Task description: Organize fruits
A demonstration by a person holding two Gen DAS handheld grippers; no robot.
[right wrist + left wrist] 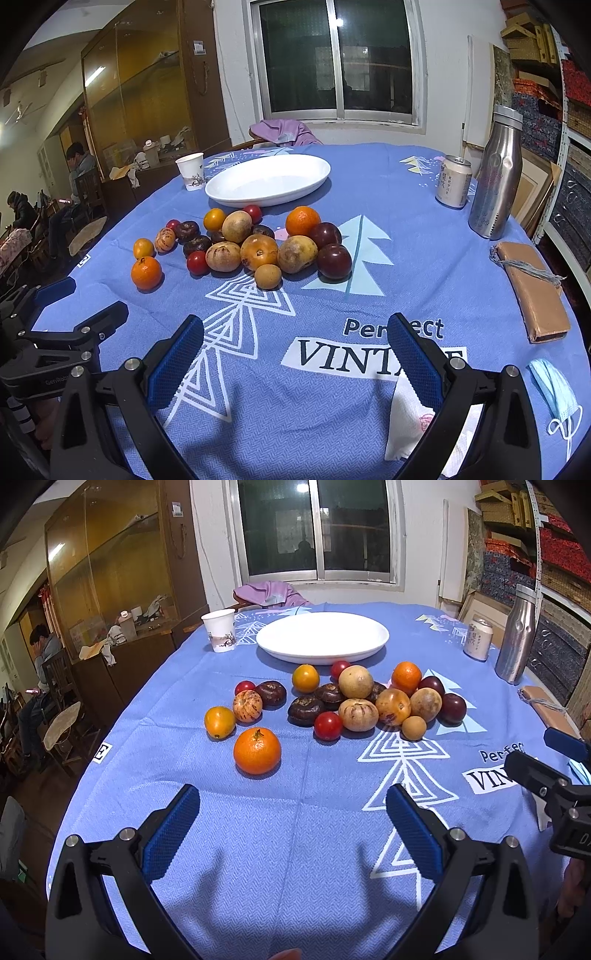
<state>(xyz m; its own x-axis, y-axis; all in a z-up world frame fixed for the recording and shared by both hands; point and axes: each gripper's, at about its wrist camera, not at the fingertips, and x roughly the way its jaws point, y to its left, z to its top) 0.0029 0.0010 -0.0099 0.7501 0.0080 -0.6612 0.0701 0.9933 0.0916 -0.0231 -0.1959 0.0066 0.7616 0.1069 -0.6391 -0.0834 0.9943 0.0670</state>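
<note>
Fruits [354, 701] sit piled mid-frame on the blue tablecloth [295, 849], just in front of the white plate [322, 637], which holds nothing; one orange [257, 751] lies apart at the pile's lower left. Left gripper [291, 830] at bottom of frame has fingers spread wide, gripping nothing, low over bare cloth. Right gripper [295, 358] likewise spread and unloaded, over the "VINTAGE" print [369, 360], with can [453, 181] and steel bottle [495, 173] at upper right.
</note>
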